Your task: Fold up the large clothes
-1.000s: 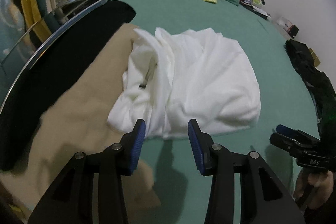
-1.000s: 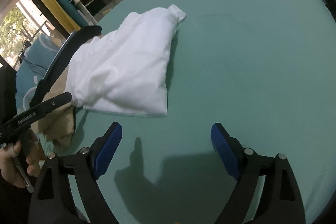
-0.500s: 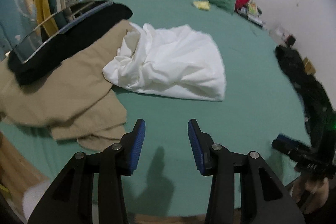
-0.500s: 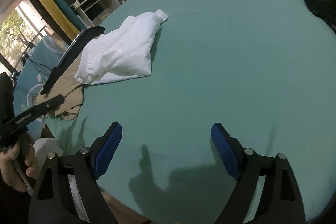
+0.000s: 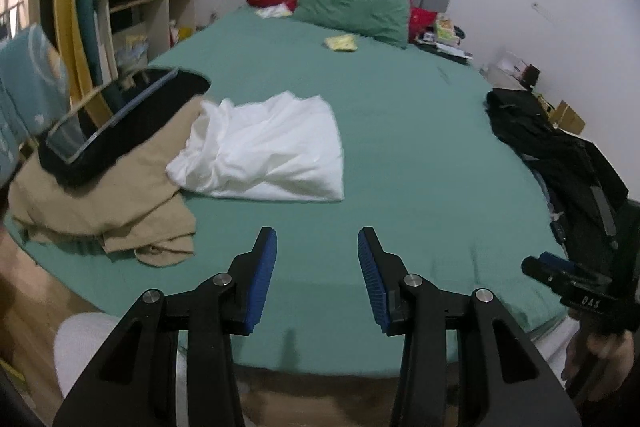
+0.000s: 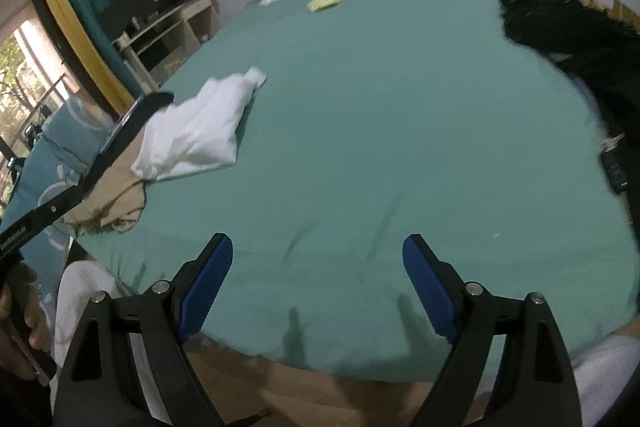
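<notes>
A folded white garment [image 5: 264, 151] lies on the green bed sheet [image 5: 420, 147], left of the middle; it also shows as the white garment [image 6: 196, 131] in the right wrist view. A crumpled tan garment [image 5: 100, 195] lies beside it at the bed's left edge, partly under a black cloth [image 5: 132, 123]. A heap of black clothes [image 5: 552, 151] sits at the right edge. My left gripper [image 5: 317, 243] hangs open over the bed's near edge, nothing between its fingers. My right gripper [image 6: 318, 251] stands wide open and empty, well short of the garments.
Green and red pillows [image 5: 352, 7] lean on the grey headboard, with a small yellow item [image 5: 341, 43] in front. A desk with shelves [image 5: 148, 3] stands to the left. Wooden floor [image 6: 312, 387] shows below the bed's near edge.
Both grippers have pulled back and up from the white garment, which now lies far ahead. The bed's near edge and the floor have come into view. Jaw openings look unchanged.
</notes>
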The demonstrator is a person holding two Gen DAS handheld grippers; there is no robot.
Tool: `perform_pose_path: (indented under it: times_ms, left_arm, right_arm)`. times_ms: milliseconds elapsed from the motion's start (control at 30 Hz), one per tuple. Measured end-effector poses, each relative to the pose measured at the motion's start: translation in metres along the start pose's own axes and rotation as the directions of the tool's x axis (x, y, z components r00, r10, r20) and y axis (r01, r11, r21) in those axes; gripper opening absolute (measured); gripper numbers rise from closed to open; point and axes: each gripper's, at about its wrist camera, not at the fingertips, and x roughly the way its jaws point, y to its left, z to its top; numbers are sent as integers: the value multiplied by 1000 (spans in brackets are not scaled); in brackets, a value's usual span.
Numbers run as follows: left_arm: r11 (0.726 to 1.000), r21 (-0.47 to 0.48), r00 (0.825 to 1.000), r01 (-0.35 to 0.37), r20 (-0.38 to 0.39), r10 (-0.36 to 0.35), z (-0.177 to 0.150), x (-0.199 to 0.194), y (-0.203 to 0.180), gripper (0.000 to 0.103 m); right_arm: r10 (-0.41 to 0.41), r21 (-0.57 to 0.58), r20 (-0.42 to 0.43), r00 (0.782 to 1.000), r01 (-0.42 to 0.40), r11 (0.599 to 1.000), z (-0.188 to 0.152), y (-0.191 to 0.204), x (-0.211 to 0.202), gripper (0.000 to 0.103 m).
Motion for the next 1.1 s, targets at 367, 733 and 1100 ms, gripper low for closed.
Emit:
perform_pose_path:
  times_ms: [367,733,1100]
  left_arm:
    - [996,90,987,27,155,-40,32,-64,-55,45]
    - [985,172,933,33,348,-92,42,-121,-89,56]
    - [984,171,913,-39,406,-34,39,-109,-78,65]
  right_arm:
    - [-63,-15,174,983,67,998,25,-14,-82,92]
    - [-61,-94,335,940,97,991,42,12,-145,94]
    - [-87,-97,413,907,138,986,48,28,-133,95]
